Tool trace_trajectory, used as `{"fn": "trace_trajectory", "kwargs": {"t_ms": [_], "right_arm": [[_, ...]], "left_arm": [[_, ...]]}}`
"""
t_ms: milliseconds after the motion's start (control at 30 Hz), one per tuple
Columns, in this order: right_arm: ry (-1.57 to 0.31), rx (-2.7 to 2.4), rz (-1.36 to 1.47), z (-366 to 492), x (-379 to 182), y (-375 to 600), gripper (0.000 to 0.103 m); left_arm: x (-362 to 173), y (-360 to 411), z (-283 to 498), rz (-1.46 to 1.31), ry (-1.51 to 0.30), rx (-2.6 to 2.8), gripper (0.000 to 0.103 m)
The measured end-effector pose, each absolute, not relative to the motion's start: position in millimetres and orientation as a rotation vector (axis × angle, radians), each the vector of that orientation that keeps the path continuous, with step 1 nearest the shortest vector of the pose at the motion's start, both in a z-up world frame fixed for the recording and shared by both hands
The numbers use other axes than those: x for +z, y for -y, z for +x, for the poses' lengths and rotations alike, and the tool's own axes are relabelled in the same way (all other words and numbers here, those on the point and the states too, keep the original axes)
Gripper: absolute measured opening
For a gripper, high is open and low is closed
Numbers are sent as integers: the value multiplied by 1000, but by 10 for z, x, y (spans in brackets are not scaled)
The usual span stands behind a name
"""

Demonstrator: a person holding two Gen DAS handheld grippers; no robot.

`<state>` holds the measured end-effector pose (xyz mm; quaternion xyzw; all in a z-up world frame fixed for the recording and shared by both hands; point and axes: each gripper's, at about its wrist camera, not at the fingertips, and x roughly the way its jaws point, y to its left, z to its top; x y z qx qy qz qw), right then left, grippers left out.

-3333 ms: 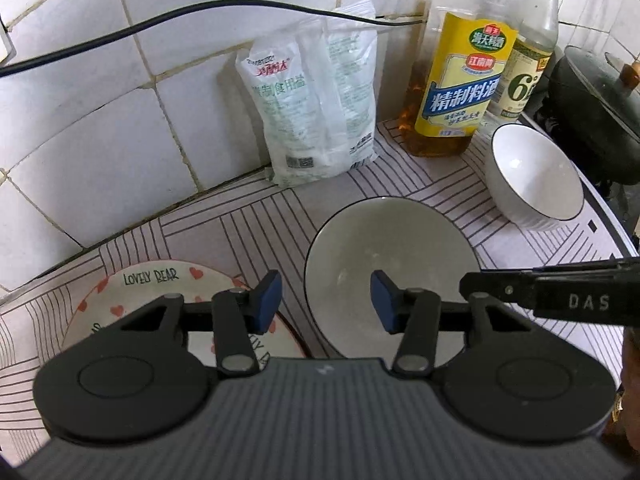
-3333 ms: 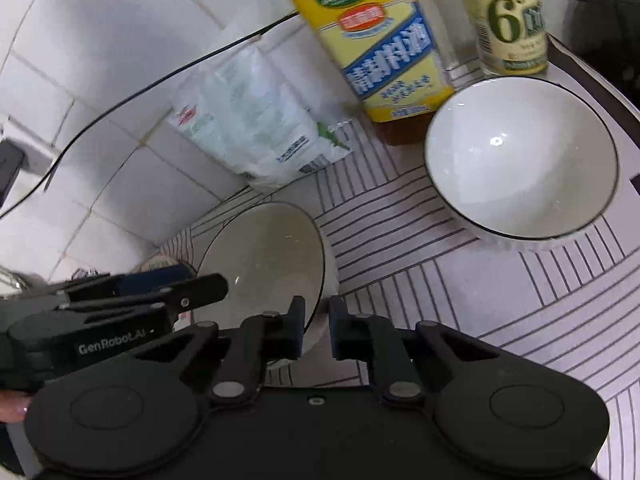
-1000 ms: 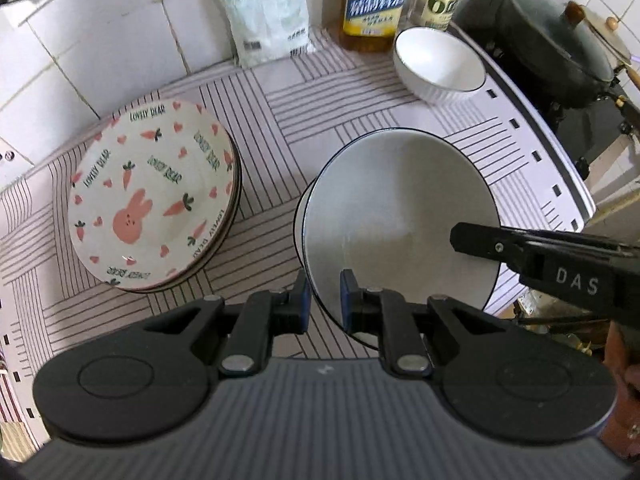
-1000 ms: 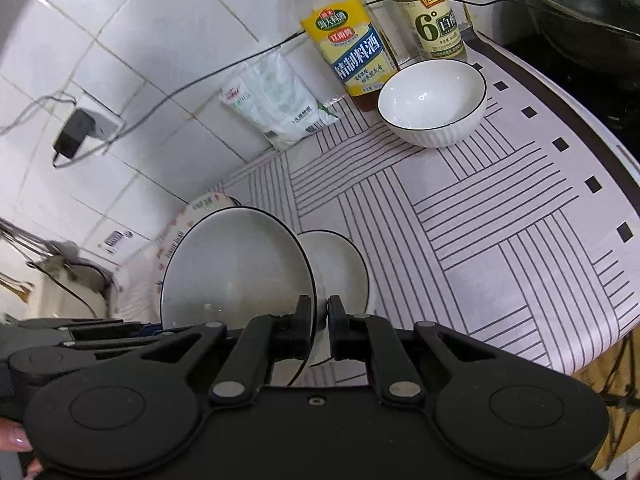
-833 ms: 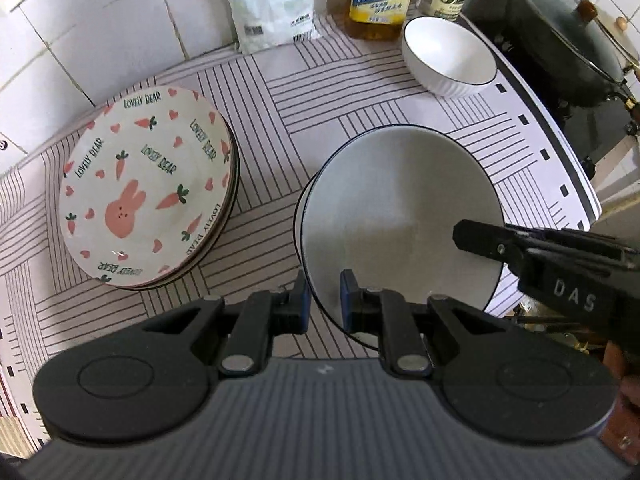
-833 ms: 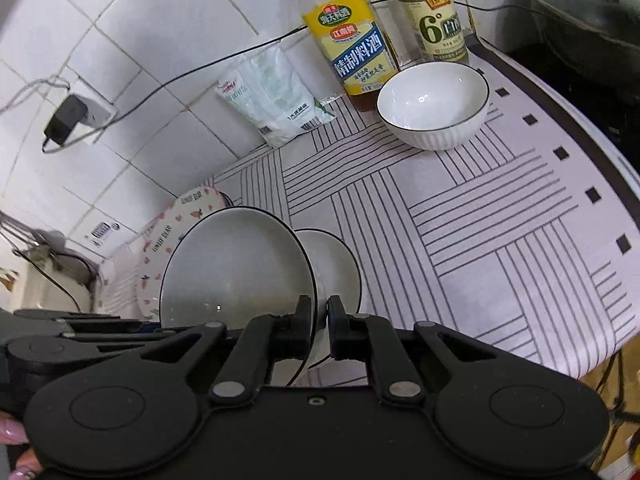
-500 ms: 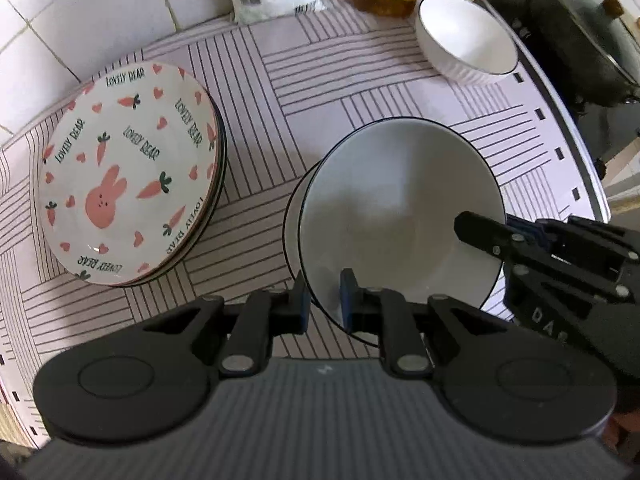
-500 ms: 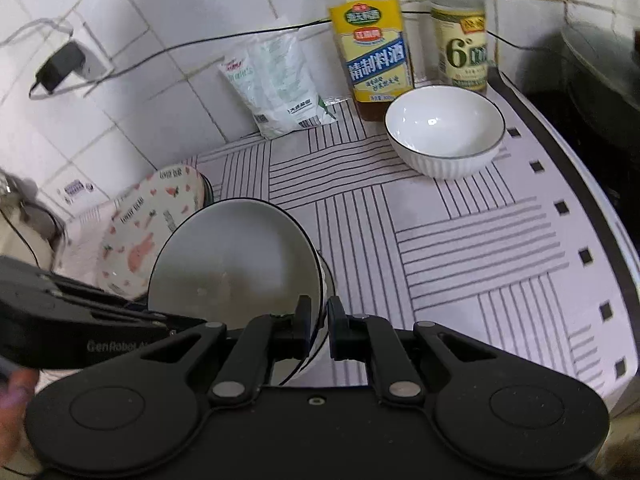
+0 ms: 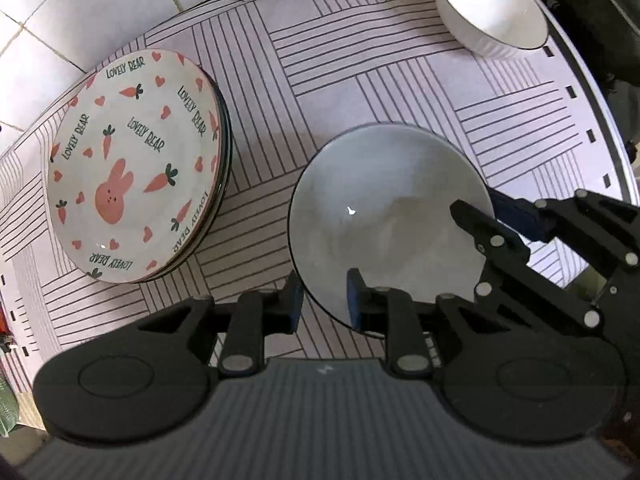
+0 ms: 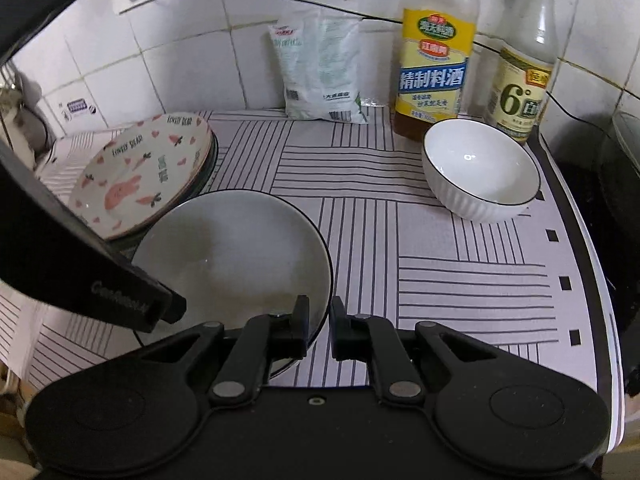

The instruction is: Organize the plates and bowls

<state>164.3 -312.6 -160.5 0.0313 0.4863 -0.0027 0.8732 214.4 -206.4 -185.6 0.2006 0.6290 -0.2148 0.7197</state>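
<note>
A grey black-rimmed bowl (image 9: 384,208) sits low on the striped mat, also seen in the right wrist view (image 10: 232,256). My left gripper (image 9: 322,298) straddles its near rim with the jaws a little apart, loosened. My right gripper (image 10: 319,320) straddles the bowl's right rim with a narrow gap. A stack of rabbit-and-carrot plates (image 9: 132,164) lies to the left, also in the right wrist view (image 10: 140,176). A small white ribbed bowl (image 10: 480,168) stands at the back right, also in the left wrist view (image 9: 490,8).
Two bottles (image 10: 434,60) and a white packet (image 10: 320,72) stand against the tiled wall. A dark pot (image 9: 600,12) sits on the stove to the right. The mat's front edge (image 10: 576,336) drops off near me.
The grey bowl, held up by both grippers, has come down over the bowl below it, which no longer shows. My left jaws have opened a little; the right jaws have a small gap.
</note>
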Motion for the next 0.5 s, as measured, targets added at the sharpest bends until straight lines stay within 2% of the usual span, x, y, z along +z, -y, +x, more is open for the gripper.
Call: {"fn": "trace_trajectory", "kwargs": {"t_ms": [100,200,300,500], "right_arm": [[-1013,9,19,1644,-1609,3084,17],[-1012,19,33,1629,-1585,3129,18],[-992,36,79,1535,-1482,3227,21],[-872,92,136,1214,-1253,3485,26]], "left_arm": [[-1884,2068,2144,444,-1396,-459,21],[-1861,2042,2137,424,-1401,-456,26],[-1797,2055,2066,482,-1369,-452,37],[-1490,2145,1931,561,-1307,-459,41]]}}
